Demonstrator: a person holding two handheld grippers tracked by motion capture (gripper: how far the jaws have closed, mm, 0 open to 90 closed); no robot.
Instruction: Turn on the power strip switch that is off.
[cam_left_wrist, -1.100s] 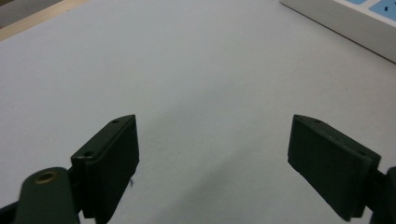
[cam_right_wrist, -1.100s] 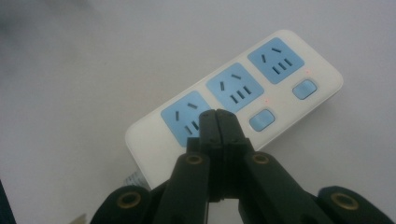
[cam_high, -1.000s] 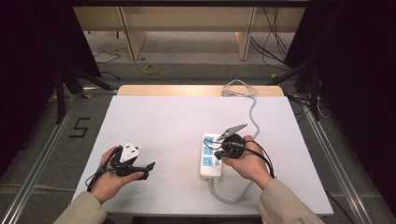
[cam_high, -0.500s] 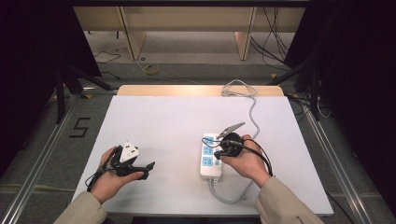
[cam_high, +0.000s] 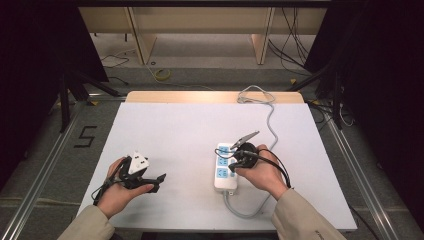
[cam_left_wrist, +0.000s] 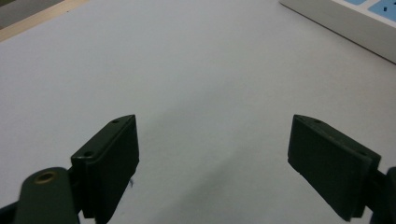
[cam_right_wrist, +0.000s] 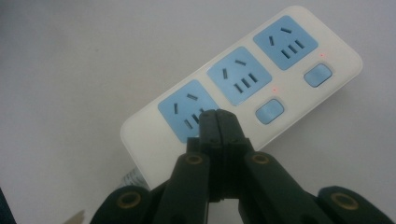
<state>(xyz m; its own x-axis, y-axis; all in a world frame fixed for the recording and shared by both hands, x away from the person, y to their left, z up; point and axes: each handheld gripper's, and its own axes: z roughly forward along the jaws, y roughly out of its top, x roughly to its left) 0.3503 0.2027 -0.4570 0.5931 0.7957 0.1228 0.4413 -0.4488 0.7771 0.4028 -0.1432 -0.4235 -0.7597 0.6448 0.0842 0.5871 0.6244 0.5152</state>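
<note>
1. The white power strip (cam_high: 225, 167) lies on the white table (cam_high: 175, 130), right of centre, its grey cable (cam_high: 271, 117) running to the far edge.
2. The right gripper (cam_right_wrist: 217, 116) hangs directly over the strip, jaws pressed together with nothing between them, tips above the blue socket (cam_right_wrist: 187, 112) nearest the cord end.
3. Two blue switches (cam_right_wrist: 270, 110) sit beside the other sockets, each with a small red light.
4. The left gripper (cam_left_wrist: 212, 154) rests low over bare table near the left front, jaws spread wide and empty, well apart from the strip.
</note>
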